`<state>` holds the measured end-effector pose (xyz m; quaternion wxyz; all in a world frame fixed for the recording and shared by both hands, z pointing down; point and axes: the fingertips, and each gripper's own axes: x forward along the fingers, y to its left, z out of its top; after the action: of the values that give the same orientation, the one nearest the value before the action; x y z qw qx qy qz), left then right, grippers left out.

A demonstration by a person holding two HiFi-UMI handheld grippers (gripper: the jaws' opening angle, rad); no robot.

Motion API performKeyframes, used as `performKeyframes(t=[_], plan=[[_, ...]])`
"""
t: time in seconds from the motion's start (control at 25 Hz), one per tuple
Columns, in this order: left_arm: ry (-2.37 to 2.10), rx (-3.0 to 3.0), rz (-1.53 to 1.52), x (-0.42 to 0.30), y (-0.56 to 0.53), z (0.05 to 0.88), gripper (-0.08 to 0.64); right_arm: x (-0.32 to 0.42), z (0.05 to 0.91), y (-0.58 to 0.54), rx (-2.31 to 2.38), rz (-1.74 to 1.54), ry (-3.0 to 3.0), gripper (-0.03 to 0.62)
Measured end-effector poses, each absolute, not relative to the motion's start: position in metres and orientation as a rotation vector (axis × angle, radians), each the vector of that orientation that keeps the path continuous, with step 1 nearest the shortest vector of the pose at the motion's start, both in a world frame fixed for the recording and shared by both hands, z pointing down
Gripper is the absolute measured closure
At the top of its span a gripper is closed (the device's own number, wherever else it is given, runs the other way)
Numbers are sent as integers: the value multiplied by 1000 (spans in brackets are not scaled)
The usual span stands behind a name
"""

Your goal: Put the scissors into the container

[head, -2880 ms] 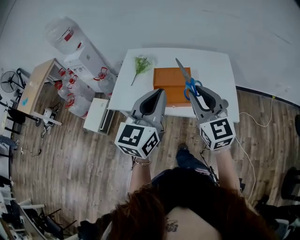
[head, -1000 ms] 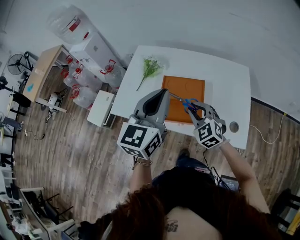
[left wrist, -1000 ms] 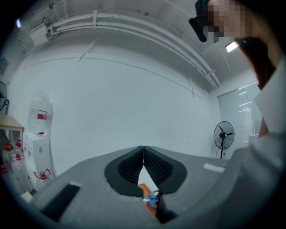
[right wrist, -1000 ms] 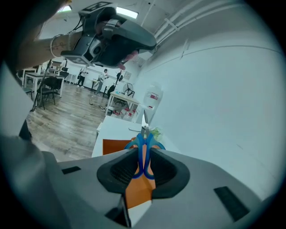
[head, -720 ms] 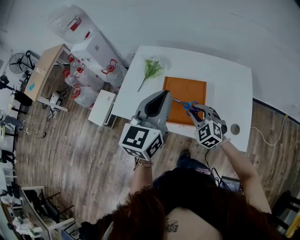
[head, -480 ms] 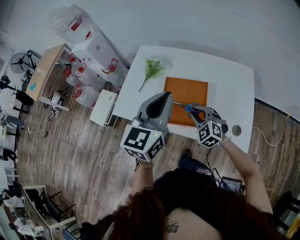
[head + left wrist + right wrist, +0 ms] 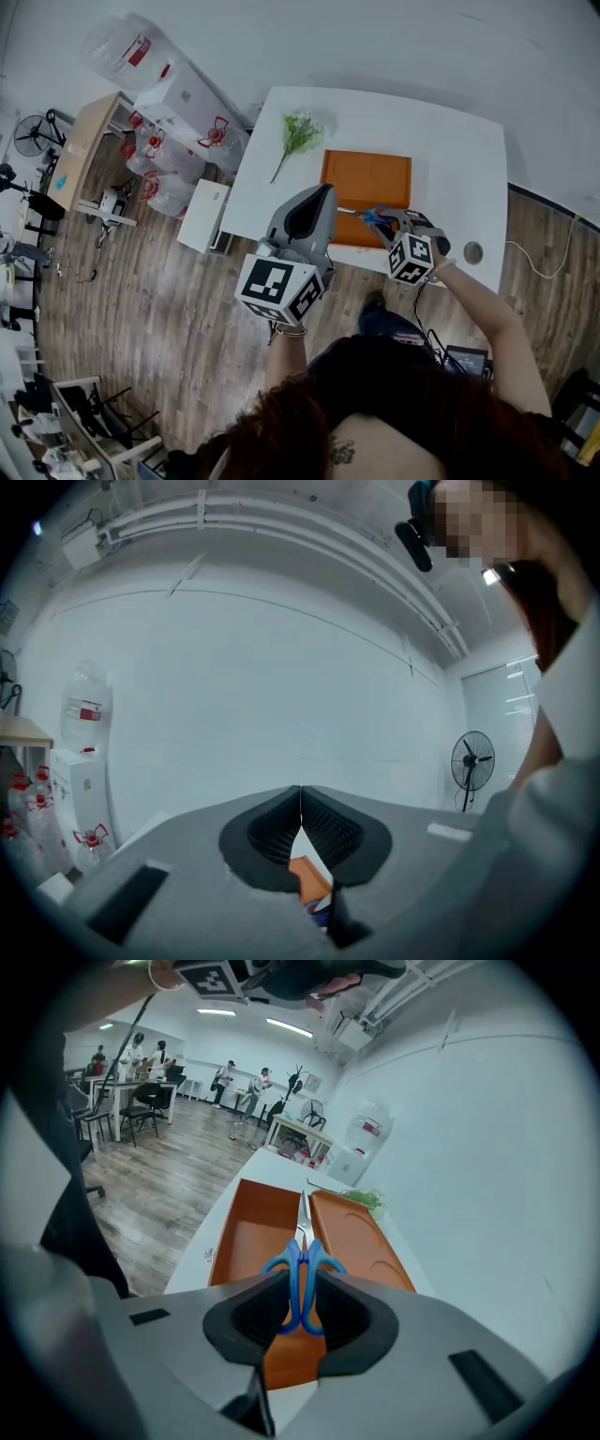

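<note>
Centre frame, the right gripper [image 7: 302, 1290] clamps the blue scissors [image 7: 302, 1265] by the handles, blades out over the orange container [image 7: 246, 1232]. The left gripper [image 7: 300, 794], jaws pressed together and empty, hangs alongside. Lower the scissors level inside the walls before letting go.

Green sprig [image 7: 298, 131] on white table [image 7: 457, 173]; water jugs [image 7: 120, 58] alongside

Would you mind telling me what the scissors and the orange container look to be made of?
The scissors: the blue handles look like smooth plastic; the blade is bright and silvery, probably steel. The container: even matte orange with moulded recesses, so likely plastic, though not certain.
</note>
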<state>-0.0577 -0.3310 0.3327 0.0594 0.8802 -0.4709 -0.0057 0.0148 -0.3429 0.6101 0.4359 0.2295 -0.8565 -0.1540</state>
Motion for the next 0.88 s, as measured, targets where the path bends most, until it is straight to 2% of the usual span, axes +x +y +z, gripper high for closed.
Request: performKeyframes(t=[0.88], plan=[[-1450, 2597, 22, -68, -334, 355, 543, 9, 667, -340, 380, -290, -1898, 509]])
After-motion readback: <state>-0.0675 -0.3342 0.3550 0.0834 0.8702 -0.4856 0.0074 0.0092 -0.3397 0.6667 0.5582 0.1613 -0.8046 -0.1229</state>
